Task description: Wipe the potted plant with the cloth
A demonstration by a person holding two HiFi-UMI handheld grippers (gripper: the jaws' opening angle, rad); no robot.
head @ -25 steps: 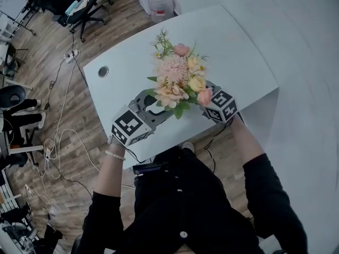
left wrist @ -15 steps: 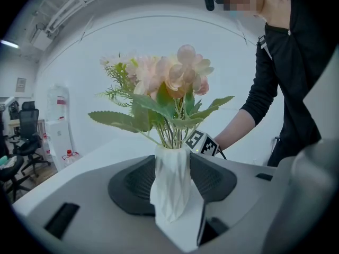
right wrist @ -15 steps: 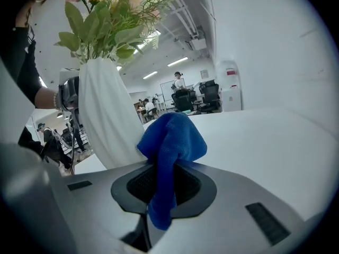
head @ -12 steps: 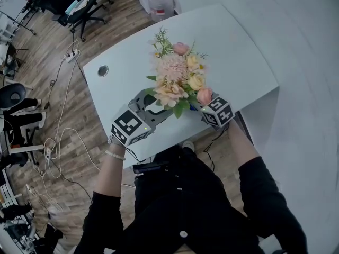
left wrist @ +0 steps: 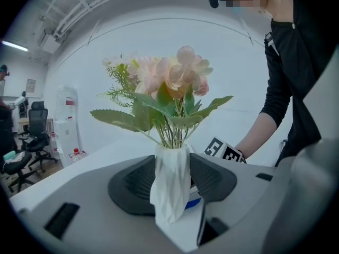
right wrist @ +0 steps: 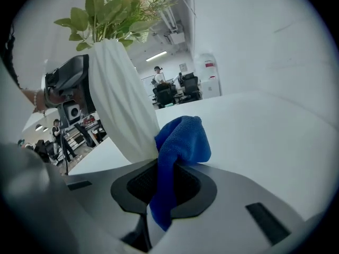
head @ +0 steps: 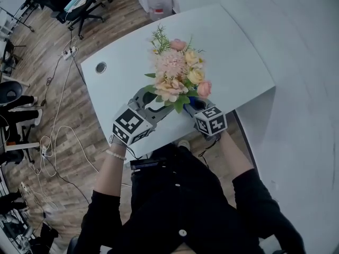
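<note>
Right gripper (right wrist: 164, 187) pinches the cloth (right wrist: 183, 139), whose blue fold touches the vase (right wrist: 119, 94) of the potted plant (head: 177, 78) low down, at the near edge of the table (head: 233, 52). Left gripper (left wrist: 172, 194) clamps that vase. I should brace it there and wipe lightly, so it doesn't tip.

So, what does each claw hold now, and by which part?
The left claw grips the white vase by its body. The right claw pinches the blue cloth by its lower part, bunched top beside the vase.
</note>
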